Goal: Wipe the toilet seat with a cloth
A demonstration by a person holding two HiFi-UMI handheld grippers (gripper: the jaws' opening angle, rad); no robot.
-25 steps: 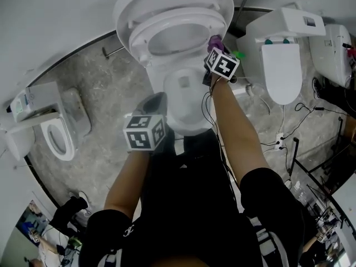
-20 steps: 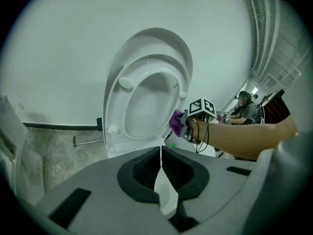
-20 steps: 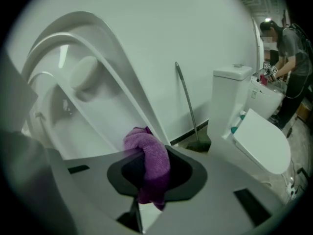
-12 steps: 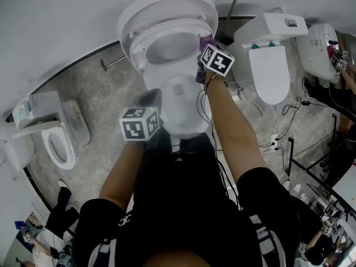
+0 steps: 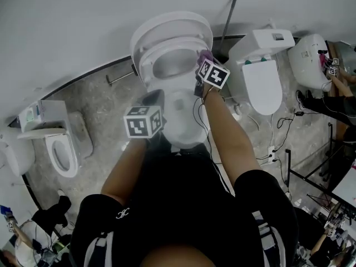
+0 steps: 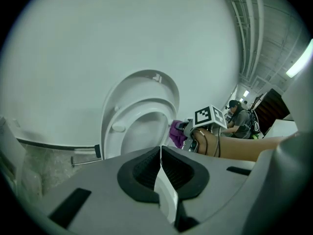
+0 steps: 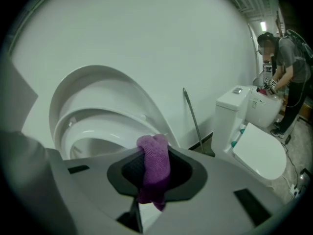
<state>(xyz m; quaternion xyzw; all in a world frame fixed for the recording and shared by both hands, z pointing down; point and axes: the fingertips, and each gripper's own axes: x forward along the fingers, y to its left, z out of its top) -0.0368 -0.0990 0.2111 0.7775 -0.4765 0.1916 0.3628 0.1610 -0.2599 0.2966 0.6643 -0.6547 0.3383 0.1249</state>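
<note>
Purple cloth (image 7: 154, 168), white toilet seat (image 7: 102, 119), speckled grey floor (image 5: 105, 110).

Test workshop with several toilets (image 5: 173, 31)

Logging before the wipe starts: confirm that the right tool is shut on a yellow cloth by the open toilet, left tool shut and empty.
Not yellow: the cloth is purple, as the right gripper view shows. The right tool is shut on it by the open toilet, left tool shut and empty.

Black shirt (image 5: 183, 204), white-striped sleeves (image 5: 100, 235).
Grey left tongs (image 6: 160, 151) and right tongs (image 7: 152, 155) carry black-and-white marker cubes (image 5: 143, 128); cables (image 5: 201, 113) trail one forearm (image 5: 228, 143).
</note>
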